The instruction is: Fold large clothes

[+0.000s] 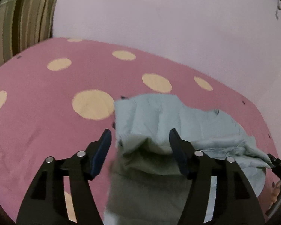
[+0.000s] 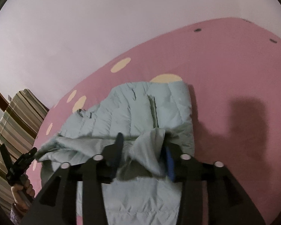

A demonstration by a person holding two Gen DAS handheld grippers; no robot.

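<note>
A pale blue quilted jacket (image 1: 170,116) lies crumpled on the pink dotted bed (image 1: 46,101). My left gripper (image 1: 139,134) is open, its fingers standing wide on either side of a raised fold of the jacket. In the right wrist view the jacket (image 2: 133,110) lies partly folded, and my right gripper (image 2: 143,140) is open with a bunch of fabric between its fingers; the right finger is partly hidden by cloth. The left gripper (image 2: 18,161) shows at the far left edge of the right wrist view, the right gripper (image 1: 277,166) at the far right edge of the left wrist view.
A striped pillow (image 1: 22,24) leans against the pale wall (image 1: 159,18) at the bed's far left corner; it also shows in the right wrist view (image 2: 16,116). A dark shadow (image 2: 247,127) falls on the bedsheet to the right of the jacket.
</note>
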